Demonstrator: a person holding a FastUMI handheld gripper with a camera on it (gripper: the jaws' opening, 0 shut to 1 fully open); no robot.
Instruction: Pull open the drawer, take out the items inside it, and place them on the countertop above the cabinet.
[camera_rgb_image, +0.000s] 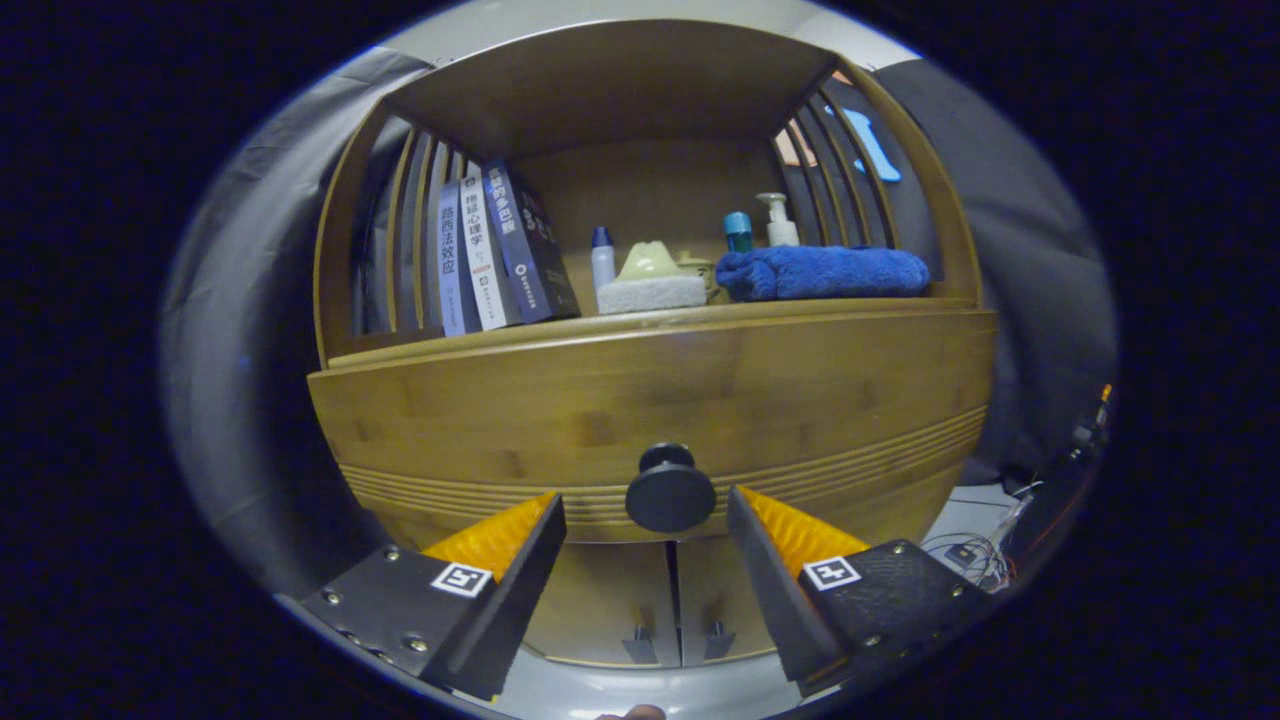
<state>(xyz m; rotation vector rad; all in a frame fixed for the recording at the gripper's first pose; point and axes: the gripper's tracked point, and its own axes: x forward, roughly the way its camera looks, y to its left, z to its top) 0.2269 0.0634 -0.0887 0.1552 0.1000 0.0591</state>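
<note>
The drawer (650, 400) sits closed in the middle of the wooden cabinet (345, 250), its wide front bowed under the countertop (780, 310) and above two small doors (610, 600). Its round dark knob (670, 492) stands out from the lower middle of the front, and that looks like the only sensible place to take hold. The knob seems hard and smooth, so a firm pinch behind its head should be needed or it may slip; the drawer itself looks stiff, solid wood and probably slides with some weight. The gripper (646, 515) is spread open, holding nothing, one finger on each side of the knob and not touching it. On the countertop stand books (490, 250), a folded blue towel (820, 272), a sponge (650, 293) and some bottles (780, 220).
</note>
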